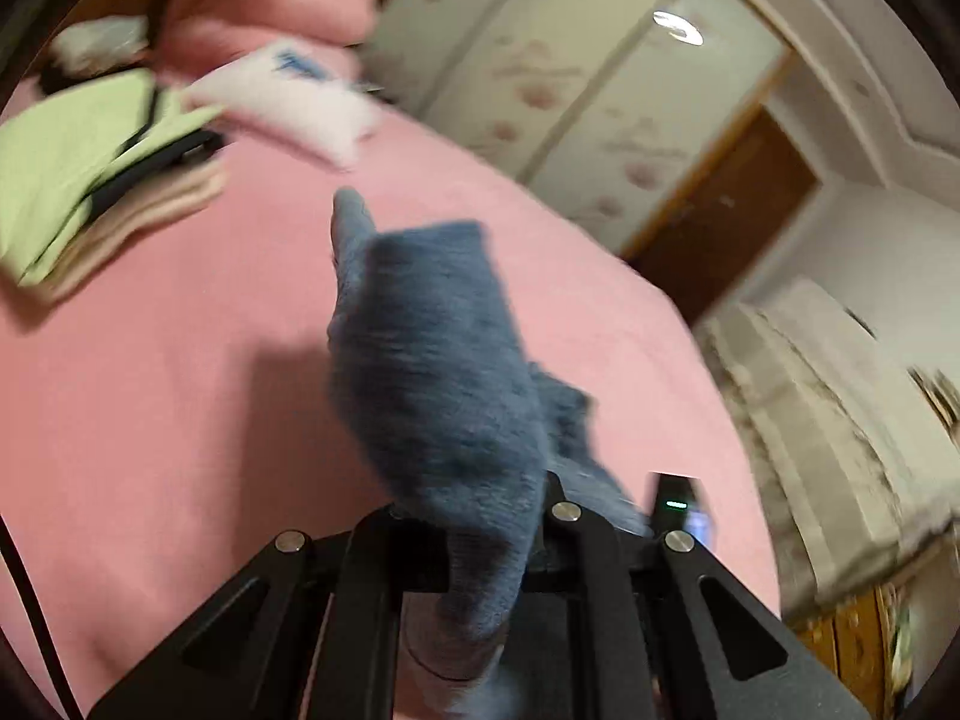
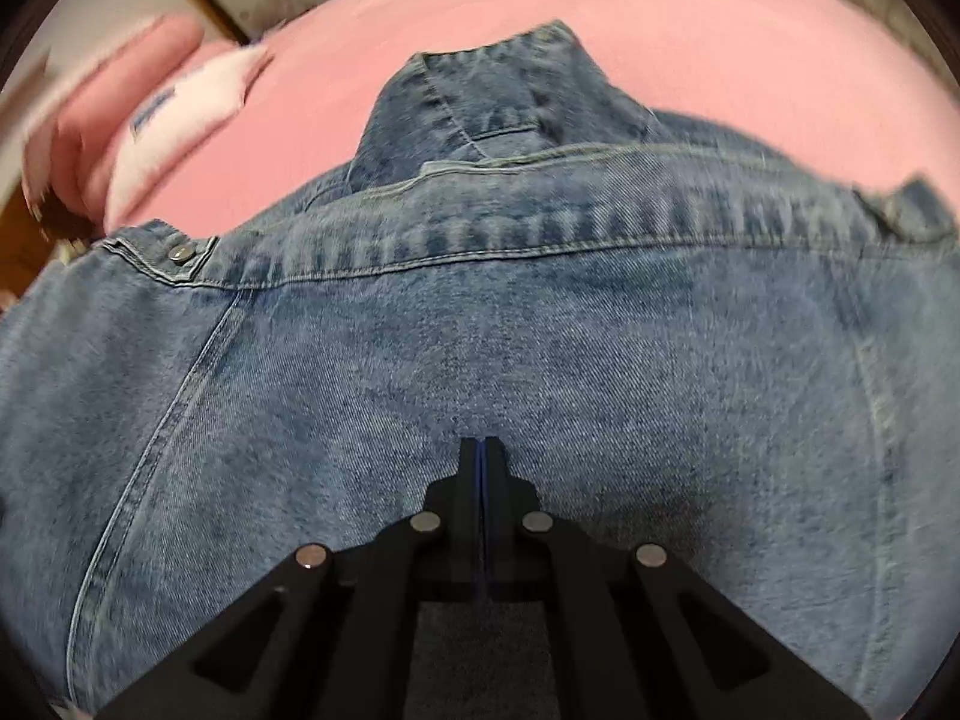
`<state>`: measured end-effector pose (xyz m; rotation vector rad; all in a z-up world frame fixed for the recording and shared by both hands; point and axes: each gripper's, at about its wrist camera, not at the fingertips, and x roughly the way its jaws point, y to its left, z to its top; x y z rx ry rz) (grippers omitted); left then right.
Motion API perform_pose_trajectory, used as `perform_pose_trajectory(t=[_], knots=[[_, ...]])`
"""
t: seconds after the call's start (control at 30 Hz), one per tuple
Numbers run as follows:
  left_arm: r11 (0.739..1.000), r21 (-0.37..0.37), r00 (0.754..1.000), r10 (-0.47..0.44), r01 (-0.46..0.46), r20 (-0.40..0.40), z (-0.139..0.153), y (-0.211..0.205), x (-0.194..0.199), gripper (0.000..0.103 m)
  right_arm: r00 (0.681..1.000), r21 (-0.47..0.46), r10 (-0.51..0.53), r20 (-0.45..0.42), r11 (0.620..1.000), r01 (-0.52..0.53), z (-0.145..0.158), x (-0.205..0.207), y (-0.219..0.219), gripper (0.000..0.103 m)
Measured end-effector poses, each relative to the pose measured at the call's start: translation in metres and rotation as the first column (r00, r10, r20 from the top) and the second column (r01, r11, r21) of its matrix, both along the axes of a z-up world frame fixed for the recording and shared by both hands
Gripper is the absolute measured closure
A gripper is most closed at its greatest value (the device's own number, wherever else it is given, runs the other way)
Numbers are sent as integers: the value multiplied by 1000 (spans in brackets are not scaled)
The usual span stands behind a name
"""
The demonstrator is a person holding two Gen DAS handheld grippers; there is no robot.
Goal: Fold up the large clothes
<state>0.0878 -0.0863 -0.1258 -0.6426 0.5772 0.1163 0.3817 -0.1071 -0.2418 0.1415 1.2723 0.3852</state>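
Denim jacket lies spread on the pink bedspread. Left gripper has pinched a blue-grey flap of it and holds it raised; right gripper rests on the back panel, fingers closed together, nothing between. Best carry the flap across with the panel pinned flat. White pillow's blue print too blurred to read.

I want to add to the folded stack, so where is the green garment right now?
In the left wrist view, the green garment lies at the far left on the pink bedspread, on top of beige folded clothes, beside a white pillow.
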Motion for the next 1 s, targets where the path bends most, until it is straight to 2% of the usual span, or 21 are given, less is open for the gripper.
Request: perform_pose_trajectory(t=[0.17, 0.27, 0.37, 0.47, 0.5, 0.63, 0.77, 0.93, 1.0], knots=[[988, 67, 988, -144, 141, 45, 23, -60, 14, 94, 995, 201, 6, -95, 979, 13, -13, 13, -30, 103], [969, 83, 970, -239, 234, 46, 27, -102, 23, 94, 988, 296, 32, -150, 955, 14, -22, 21, -45, 103], [944, 87, 946, -323, 320, 24, 23, -142, 31, 94, 973, 433, 60, -221, 900, 42, -37, 29, -63, 103], [902, 112, 909, -416, 416, -26, 12, -187, 38, 94, 946, 593, 89, -312, 796, 120, -61, 35, -86, 103], [891, 123, 899, -435, 437, -43, 9, -197, 39, 94, 942, 615, 100, -321, 778, 127, -64, 36, -90, 103], [847, 227, 876, -473, 481, -92, 2, -231, 36, 93, 935, 645, 115, -336, 751, 140, -71, 35, -104, 103], [832, 255, 870, -481, 493, -111, 2, -236, 30, 93, 928, 670, 135, -347, 728, 144, -76, 35, -109, 103], [826, 267, 868, -485, 496, -110, 11, -234, 26, 93, 918, 643, 130, -376, 750, 157, -72, 42, -108, 103], [817, 276, 861, -497, 506, -108, 16, -242, 24, 93, 918, 641, 160, -363, 758, 122, -64, 49, -110, 103]])
